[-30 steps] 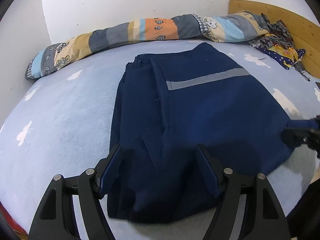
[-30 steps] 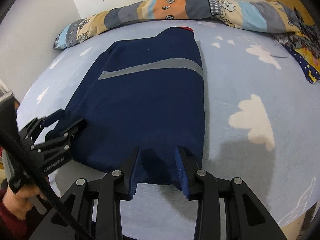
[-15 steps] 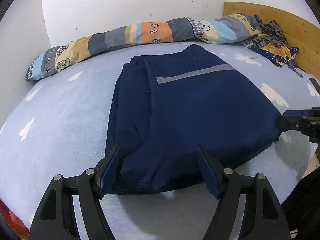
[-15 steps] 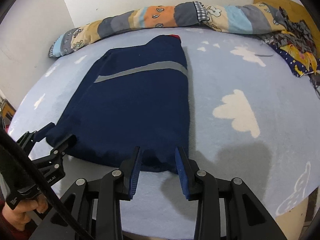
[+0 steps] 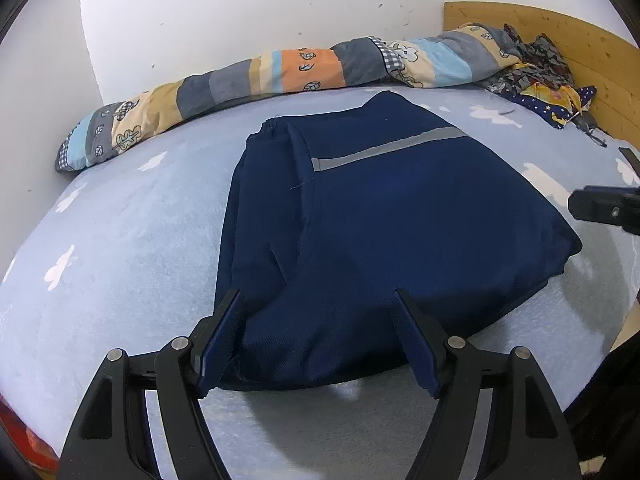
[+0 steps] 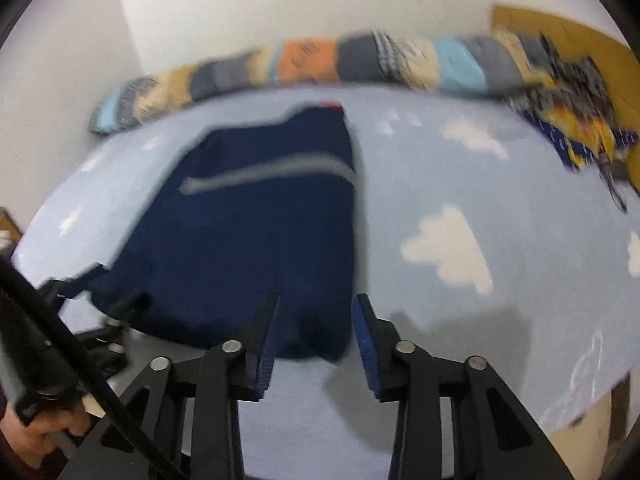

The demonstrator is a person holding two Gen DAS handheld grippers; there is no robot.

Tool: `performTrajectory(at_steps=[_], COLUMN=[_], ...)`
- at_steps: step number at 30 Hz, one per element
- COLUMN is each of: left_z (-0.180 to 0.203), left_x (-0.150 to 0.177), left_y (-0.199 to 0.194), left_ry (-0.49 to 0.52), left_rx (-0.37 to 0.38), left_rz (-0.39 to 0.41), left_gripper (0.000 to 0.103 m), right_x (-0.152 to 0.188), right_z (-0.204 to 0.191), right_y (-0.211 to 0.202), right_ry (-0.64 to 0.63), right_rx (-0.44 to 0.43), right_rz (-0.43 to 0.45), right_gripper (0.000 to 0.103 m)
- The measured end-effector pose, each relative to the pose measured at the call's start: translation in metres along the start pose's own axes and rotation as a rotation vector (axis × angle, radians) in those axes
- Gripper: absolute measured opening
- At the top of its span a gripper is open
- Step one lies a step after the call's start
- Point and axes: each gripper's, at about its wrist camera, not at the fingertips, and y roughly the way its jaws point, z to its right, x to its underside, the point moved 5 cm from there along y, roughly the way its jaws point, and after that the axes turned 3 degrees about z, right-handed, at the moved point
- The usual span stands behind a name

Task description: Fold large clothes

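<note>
- Right gripper [image 6: 314, 336]: jaws narrowly spread, just been closing, pinching nothing; it has pulled back, so the hem is released.
- Left gripper [image 5: 318, 340]: jaws spread wide.
- Beyond both, folded navy trousers [image 5: 384, 232] rest on the bed [image 5: 120, 240].

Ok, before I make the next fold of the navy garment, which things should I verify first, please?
1. Navy garment lies flat on the sheet: ok.
2. Left tongs open, with the near hem in between, not gripped: ok.
3. Right tongs free of cloth: ok; the jaws have just been closing but stand apart.
4. Garment apart from the rolled quilt: ok, a strip of sheet shows between.
5. Right wrist view sharp: not ok, blurred.
</note>
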Motion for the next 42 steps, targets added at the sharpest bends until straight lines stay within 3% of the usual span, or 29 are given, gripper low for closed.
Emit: performTrajectory(at_steps=[2,5,18,25,30,32,34,39,42], left_z=[0.000,-0.001,-0.001,-0.015,-0.015,-0.015,-0.017,-0.034,-0.043], left_x=[-0.001,0.000,0.000,-0.001,0.006,0.007,0.004,-0.019,-0.030], left_y=[0.001,0.001,0.002,-0.004,0.009,0.010,0.006,-0.004,0.009], left_ry=[-0.005,-0.004,0.007,-0.035,-0.032,-0.035,-0.051,-0.111,-0.146], left_rx=[0.002,0.006,0.001,-0.017,-0.024,-0.023,-0.023,-0.015,-0.013], left_rz=[-0.001,-0.003,0.003,0.004,-0.041,-0.046,-0.031,0.029,0.010], left_gripper=[0.074,0.074,0.074,0.077,0.078,0.078,0.078,0.078,0.078], right_x=[0.001,0.014,0.022,0.008,0.028,0.030,0.028,0.000,-0.026], right_z=[-0.008,-0.011,-0.001,-0.016,-0.018,-0.018,-0.020,-0.027,-0.021], right_y=[0.001,0.017,0.038,0.006,0.041,0.049,0.046,0.018,0.026], right_ry=[-0.006,-0.014,-0.035,-0.074,-0.029,-0.025,-0.025,0.011,-0.037], right_rx=[-0.043,-0.036,-0.017,-0.053,-0.087,-0.093,-0.089,-0.170,-0.077], right_rz=[-0.007,-0.077,-0.158,-0.008,-0.170,-0.196,-0.184,-0.066,-0.050], right_gripper=[0.033,0.032,0.033,0.032,0.031,0.031,0.030,0.031,0.031])
